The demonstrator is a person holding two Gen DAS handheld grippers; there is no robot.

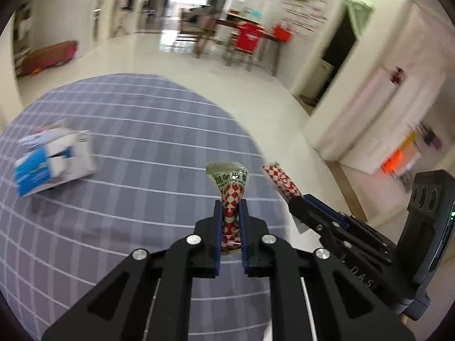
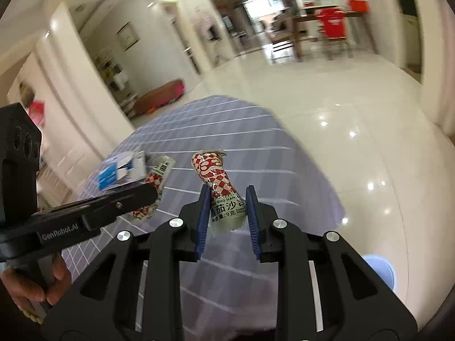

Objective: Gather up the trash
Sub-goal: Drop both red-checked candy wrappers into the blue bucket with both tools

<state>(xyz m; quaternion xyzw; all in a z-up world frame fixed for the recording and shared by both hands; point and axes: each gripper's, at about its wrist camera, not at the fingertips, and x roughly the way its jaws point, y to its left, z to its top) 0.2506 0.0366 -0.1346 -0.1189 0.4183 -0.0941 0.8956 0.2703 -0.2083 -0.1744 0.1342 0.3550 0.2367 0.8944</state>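
Presently | left claw (image 1: pixel 231 221) clenched on a ketchup sachet (image 1: pixel 231 196), right claw (image 2: pixel 227 213) clenched on a second sachet (image 2: pixel 217 182) | both sachets held raised above the checked worktop (image 1: pixel 128 113), near its right edge | blue-white carton (image 1: pixel 54 162) left near far-left edge | grips to be kept firm until a bin is reached; none seen.
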